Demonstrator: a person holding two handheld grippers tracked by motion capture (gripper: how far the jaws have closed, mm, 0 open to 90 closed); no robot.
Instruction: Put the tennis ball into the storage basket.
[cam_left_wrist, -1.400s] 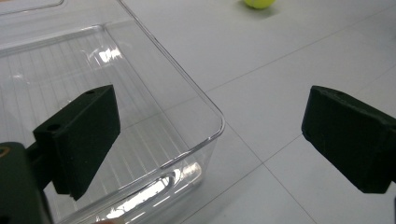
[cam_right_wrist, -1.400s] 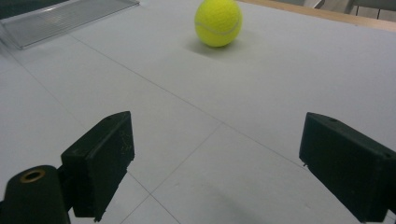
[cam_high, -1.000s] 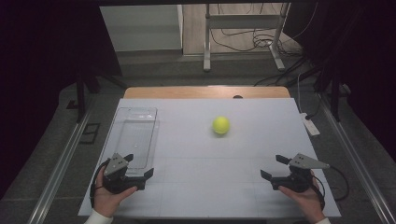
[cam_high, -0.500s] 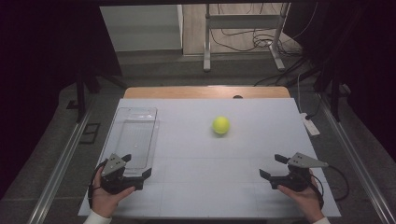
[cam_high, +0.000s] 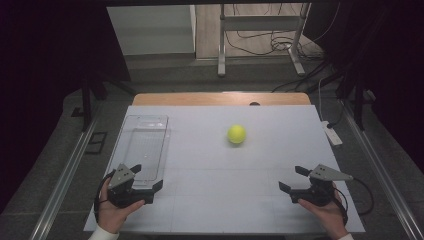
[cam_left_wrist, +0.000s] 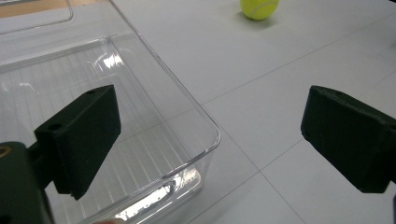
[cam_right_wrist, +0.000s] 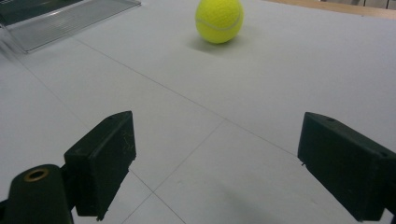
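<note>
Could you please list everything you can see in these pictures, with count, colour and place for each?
tennis ball: one, yellow-green, on the table, past the middle and a little to the right, apart from both grippers.
clear plastic tray: one, transparent, empty, on the left part of the table, lying lengthwise away from the person.
table: one, white top with thin grid lines, a wooden edge at the far side.
white oblong device: one, at the table's right edge, with a cable; too small to name.
metal stand: one, grey, on the floor beyond the table, with cables.
left gripper: one, black, open, at the tray's near end.
right gripper: one, black, open, near right of the table.
hands: two, at the near edge.
</note>
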